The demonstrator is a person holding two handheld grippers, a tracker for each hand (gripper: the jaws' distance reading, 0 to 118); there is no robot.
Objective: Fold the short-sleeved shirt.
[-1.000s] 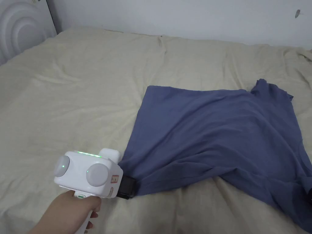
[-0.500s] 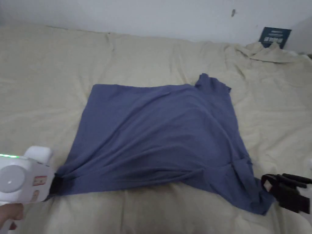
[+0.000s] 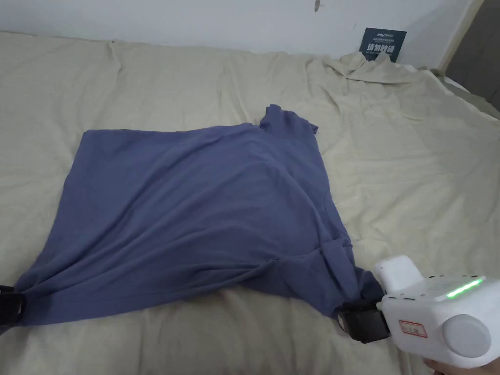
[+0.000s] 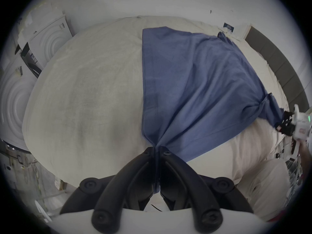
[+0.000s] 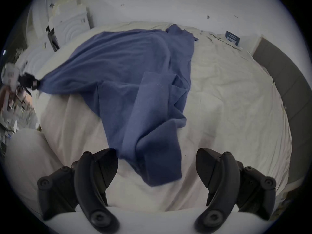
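The left gripper (image 4: pixel 157 149) has its fingers (image 4: pixel 166 153) pressed together on the near hem corner of the shirt (image 3: pixel 195 205), and the cloth gathers into tight pleats there. The right gripper (image 5: pixel 157 166) holds its fingers (image 5: pixel 108 161) wide apart around the near sleeve, with nothing clamped yet. I judge the step in hand is to take this second corner. To do it well, the right fingers should go a little more forward, so that both layers of the sleeve edge sit between them before they come together. Then both corners can be lifted evenly. The shirt is blue and soft. It lies on the bed (image 3: pixel 415 161), spread but wrinkled, with the far sleeve pointing to the wall.
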